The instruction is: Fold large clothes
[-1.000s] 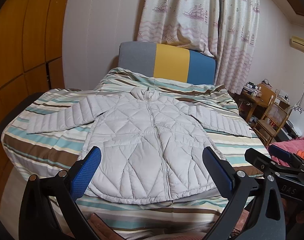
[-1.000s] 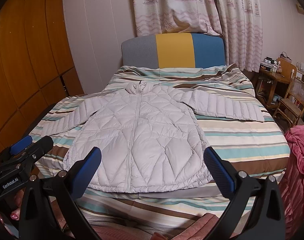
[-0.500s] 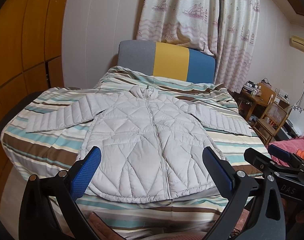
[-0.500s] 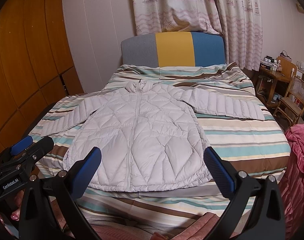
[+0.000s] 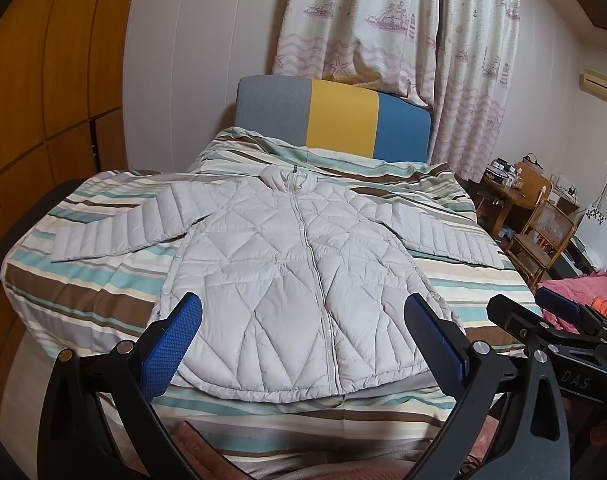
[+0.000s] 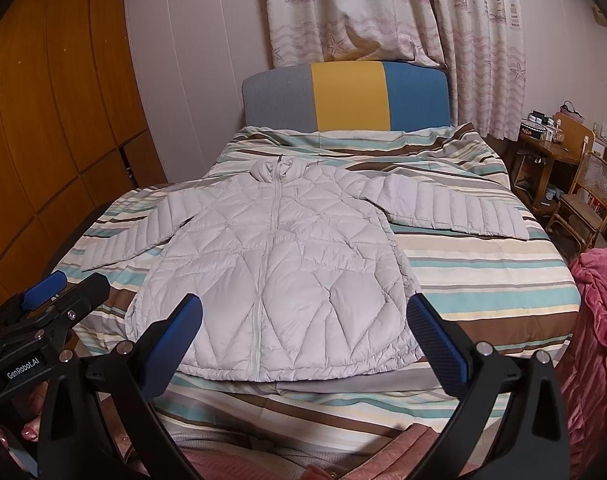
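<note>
A pale grey quilted puffer jacket (image 5: 299, 276) (image 6: 279, 272) lies flat and zipped on the striped bed, collar toward the headboard, both sleeves spread out sideways. My left gripper (image 5: 303, 320) is open and hovers short of the jacket's hem, holding nothing. My right gripper (image 6: 303, 320) is also open, just before the hem, empty. The right gripper's blue-tipped body (image 5: 559, 308) shows at the right edge of the left wrist view. The left gripper's body (image 6: 47, 292) shows at the left edge of the right wrist view.
The bed's striped cover (image 5: 83, 292) (image 6: 483, 280) extends around the jacket. A grey, yellow and blue headboard (image 5: 335, 116) stands at the far end. Wooden panels (image 6: 55, 128) line the left. A wooden chair (image 6: 587, 196), a cluttered desk (image 5: 511, 192) and pink bedding (image 6: 595, 320) sit at the right.
Both grippers have drifted very slightly, the views shifting a little toward the bed. The jacket lies unmoved and both grippers stay open.
</note>
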The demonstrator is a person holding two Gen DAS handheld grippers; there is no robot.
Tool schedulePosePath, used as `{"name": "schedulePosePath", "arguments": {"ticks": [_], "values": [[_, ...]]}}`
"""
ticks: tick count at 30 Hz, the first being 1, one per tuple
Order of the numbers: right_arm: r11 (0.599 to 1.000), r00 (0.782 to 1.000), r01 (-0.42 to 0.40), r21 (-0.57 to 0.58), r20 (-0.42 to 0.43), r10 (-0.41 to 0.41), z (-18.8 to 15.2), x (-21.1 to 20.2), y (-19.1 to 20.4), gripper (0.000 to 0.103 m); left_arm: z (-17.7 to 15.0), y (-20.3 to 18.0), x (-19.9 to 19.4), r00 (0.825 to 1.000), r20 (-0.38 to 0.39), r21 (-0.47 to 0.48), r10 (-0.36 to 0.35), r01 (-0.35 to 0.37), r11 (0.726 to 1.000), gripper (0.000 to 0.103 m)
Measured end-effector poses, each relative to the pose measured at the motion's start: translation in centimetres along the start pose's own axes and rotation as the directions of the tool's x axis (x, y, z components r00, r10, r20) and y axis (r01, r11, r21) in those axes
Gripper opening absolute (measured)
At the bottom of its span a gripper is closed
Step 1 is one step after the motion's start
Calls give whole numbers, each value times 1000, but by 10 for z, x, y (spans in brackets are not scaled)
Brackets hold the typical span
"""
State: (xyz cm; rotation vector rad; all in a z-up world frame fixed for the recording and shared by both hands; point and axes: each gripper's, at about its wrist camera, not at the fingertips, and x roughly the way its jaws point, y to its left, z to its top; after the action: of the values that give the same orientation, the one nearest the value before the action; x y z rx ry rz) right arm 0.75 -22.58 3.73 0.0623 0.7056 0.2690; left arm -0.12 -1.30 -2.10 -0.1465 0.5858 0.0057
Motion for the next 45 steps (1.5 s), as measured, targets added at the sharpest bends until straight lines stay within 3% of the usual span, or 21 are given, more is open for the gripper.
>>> {"name": "schedulePosePath", "arguments": {"ticks": [36, 42, 45], "values": [[1000, 999, -9, 15, -32, 9, 0, 8, -3, 101, -2, 2, 1, 1000, -19, -5, 0, 0, 1000, 100], [998, 998, -38, 41, -52, 40, 2, 25, -16, 101, -3, 4, 12, 997, -72, -18, -5, 3, 1000, 100], [993, 989, -40, 114, -134, 56, -1, 62, -42, 101, 1, 9, 36, 988, -145, -42, -45, 39, 998, 100]]}}
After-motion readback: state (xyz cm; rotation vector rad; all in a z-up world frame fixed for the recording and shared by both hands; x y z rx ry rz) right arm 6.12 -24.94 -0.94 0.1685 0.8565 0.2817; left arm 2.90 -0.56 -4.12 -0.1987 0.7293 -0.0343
